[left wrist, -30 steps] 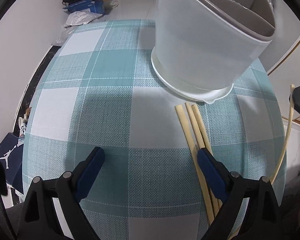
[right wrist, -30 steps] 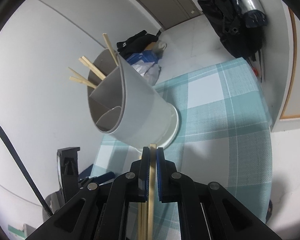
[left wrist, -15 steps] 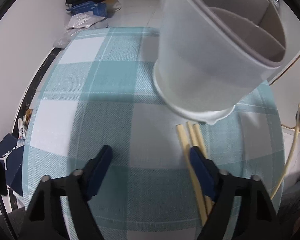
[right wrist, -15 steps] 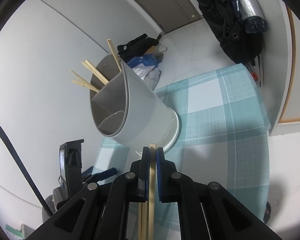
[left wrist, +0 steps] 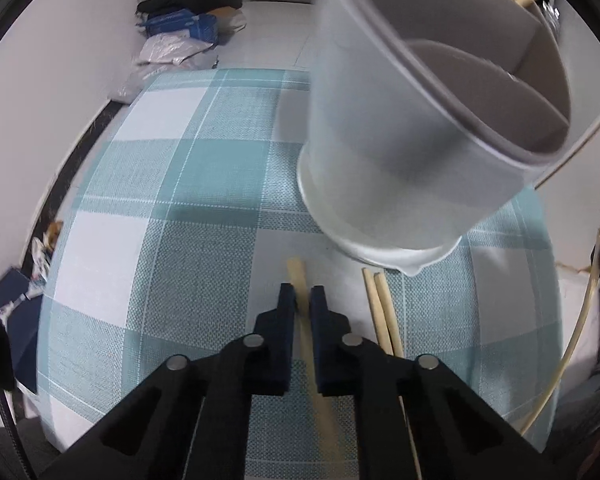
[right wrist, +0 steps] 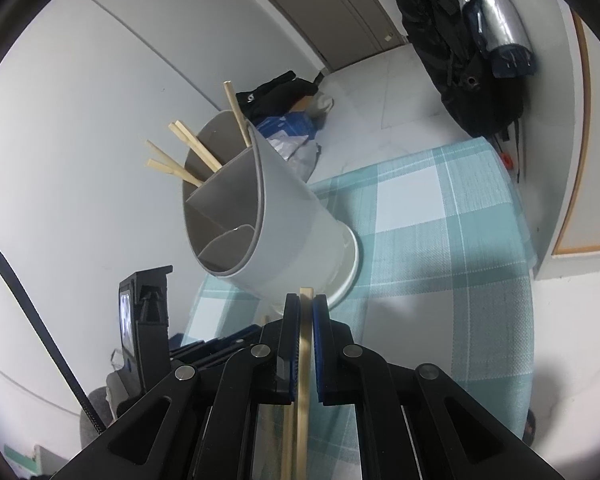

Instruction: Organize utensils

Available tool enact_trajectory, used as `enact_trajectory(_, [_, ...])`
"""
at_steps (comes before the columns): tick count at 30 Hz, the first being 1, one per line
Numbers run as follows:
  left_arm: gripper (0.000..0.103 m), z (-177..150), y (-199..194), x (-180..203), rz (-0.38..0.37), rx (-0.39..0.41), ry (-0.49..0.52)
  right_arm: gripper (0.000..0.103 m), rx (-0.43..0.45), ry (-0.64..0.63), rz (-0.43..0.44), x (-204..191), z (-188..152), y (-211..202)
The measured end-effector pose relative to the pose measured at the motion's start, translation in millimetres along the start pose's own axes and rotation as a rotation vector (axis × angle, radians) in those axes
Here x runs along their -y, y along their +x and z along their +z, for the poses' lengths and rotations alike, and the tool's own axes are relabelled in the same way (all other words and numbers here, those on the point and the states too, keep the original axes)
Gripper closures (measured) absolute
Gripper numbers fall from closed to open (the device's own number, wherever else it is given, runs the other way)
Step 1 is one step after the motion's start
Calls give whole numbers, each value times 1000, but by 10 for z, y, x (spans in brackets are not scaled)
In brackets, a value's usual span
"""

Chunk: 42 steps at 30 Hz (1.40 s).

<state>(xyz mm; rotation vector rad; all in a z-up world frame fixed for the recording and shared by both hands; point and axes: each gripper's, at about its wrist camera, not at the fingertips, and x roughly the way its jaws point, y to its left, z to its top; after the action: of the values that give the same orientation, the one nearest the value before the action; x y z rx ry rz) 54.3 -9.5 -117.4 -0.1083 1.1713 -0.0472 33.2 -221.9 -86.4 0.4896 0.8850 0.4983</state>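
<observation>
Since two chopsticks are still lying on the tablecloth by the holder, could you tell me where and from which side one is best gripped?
Grip the outer one of the two loose chopsticks near the blunt end facing the utensil holder, coming from above with the pads across its width. They lie flat and side by side on the checked tablecloth, so a steep approach from the open side probably separates one.

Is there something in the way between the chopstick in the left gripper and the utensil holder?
Nothing visible. The left gripper is shut on one chopstick, and only bare tablecloth lies between its tip and the holder. Two more chopsticks lie off to the side.
</observation>
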Motion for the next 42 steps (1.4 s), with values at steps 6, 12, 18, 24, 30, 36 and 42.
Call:
enact_trajectory(6, [100, 48, -63, -225, -52, 22, -93, 97, 11, -29, -15, -85, -18, -15])
enact_trajectory(12, [100, 84, -475, -281, -126, 200, -114, 97, 51, -77, -32, -205, -42, -82])
enact_trajectory(18, [100, -43, -968, -182, -166, 378, -52, 98, 102, -174, -98, -401, -94, -173])
enact_trajectory(24, [100, -79, -1121, -169, -178, 444, 19, 98, 149, -192, -96, -476, -112, -261])
enact_trajectory(30, [100, -146, -1308, -141, -183, 479, 62, 98, 209, -270, -123, -663, -154, -344])
enact_trajectory(36, [100, -161, -1443, -119, -192, 493, 89, 98, 230, -311, -141, -781, -179, -340])
enact_trajectory(42, [100, -135, -1520, -103, -195, 500, 115, 98, 248, -290, -119, -784, -141, -429])
